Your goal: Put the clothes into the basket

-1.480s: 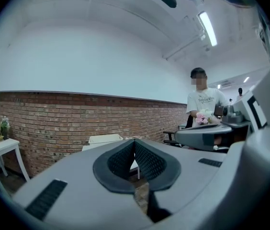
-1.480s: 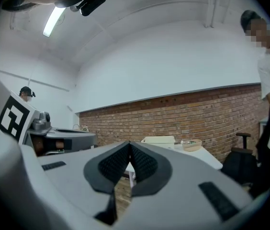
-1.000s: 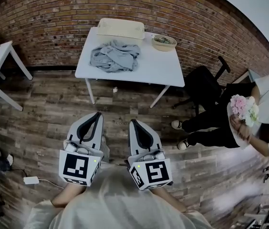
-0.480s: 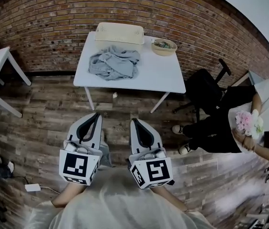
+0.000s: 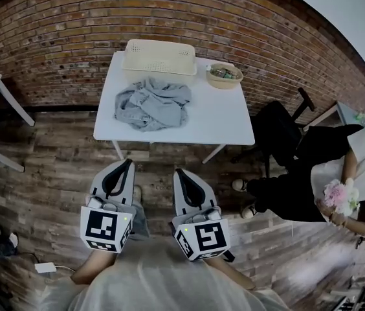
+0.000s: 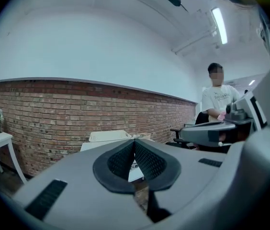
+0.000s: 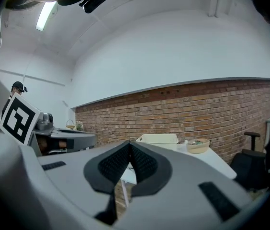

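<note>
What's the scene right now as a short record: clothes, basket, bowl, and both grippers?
clothes: grey heap on the white table, outside the basket
basket: cream, at the table's far edge, behind the clothes
bowl: right of the basket
left gripper: shut, empty, above the floor short of the table
right gripper: shut, empty, beside the left one

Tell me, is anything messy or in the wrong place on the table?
Yes. The grey clothes lie in a crumpled heap on the white table, in front of the cream basket, not inside it. Nothing looks spilled or broken.
</note>
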`<state>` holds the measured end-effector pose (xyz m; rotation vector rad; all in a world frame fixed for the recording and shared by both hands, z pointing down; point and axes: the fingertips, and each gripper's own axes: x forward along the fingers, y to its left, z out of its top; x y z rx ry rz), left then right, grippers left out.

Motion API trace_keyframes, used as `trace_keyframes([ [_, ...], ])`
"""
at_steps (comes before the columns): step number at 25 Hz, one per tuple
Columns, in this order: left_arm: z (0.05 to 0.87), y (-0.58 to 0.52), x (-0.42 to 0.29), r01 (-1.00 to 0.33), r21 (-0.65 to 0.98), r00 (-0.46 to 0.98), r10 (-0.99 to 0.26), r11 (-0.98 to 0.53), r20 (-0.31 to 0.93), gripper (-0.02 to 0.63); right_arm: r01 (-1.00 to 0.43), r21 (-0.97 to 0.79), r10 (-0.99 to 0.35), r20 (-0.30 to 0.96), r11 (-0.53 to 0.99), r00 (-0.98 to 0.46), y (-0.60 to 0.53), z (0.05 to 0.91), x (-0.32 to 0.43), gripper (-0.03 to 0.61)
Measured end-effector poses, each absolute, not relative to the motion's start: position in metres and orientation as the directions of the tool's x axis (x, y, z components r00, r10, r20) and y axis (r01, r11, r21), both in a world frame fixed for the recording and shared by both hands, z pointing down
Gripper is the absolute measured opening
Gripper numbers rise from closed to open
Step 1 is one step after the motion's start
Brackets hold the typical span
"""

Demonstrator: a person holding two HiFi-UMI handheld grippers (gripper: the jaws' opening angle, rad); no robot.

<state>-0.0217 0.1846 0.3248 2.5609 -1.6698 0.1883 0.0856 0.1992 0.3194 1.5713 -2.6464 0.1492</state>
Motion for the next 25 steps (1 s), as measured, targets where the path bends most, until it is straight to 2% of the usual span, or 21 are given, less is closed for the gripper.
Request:
trace_keyframes([
  [25,0.336,0.009,-0.059,-0.856,0.039,0.51,-0.828,-0.516,0.233,0.008,-0.915,-0.058,-0.899,0.176,0.398,-0.402,0.028,0.318,0.036,0.007],
])
